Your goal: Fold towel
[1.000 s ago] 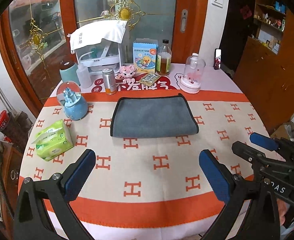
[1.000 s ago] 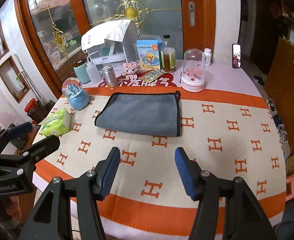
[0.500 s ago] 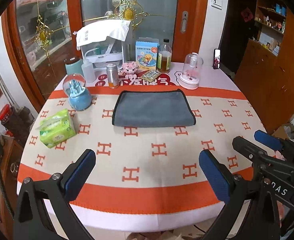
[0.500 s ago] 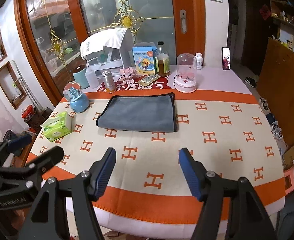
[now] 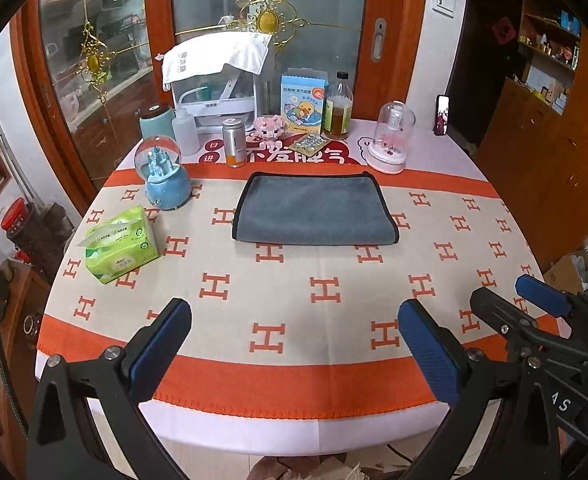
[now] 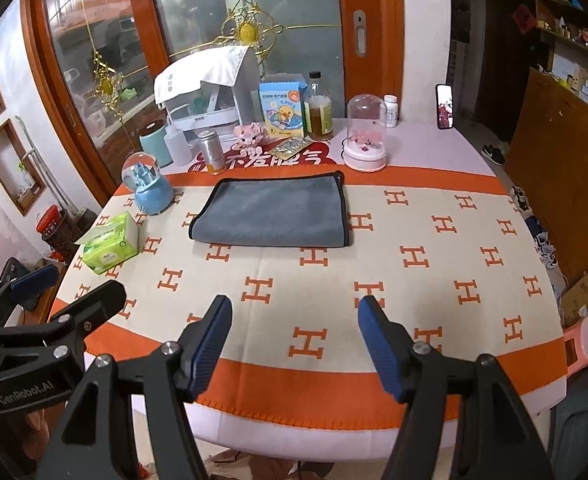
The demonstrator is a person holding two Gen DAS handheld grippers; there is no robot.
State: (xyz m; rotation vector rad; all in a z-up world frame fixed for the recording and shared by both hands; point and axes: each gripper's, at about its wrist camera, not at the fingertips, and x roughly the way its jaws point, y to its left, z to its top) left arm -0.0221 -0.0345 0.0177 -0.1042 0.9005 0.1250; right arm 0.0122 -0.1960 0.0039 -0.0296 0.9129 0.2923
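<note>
A grey towel (image 5: 314, 212) with a dark edge lies folded flat on the far half of the round table; it also shows in the right wrist view (image 6: 271, 212). My left gripper (image 5: 294, 344) is open and empty, held off the table's near edge, well short of the towel. My right gripper (image 6: 294, 340) is open and empty, also back at the near edge. Each gripper shows in the other's view: the right one at the lower right (image 5: 542, 300), the left one at the lower left (image 6: 65, 292).
The tablecloth (image 5: 326, 292) is cream with orange H marks. A green tissue pack (image 5: 119, 240) and a blue snow globe (image 5: 165, 176) stand at the left. Bottles, a can (image 5: 233, 142), a box and a glass dome (image 5: 392, 140) line the back. A wooden cabinet (image 5: 554, 152) stands at the right.
Both grippers have pulled back and up from the table, so more of its near edge and the floor shows. The towel has not moved. Both stay open.
</note>
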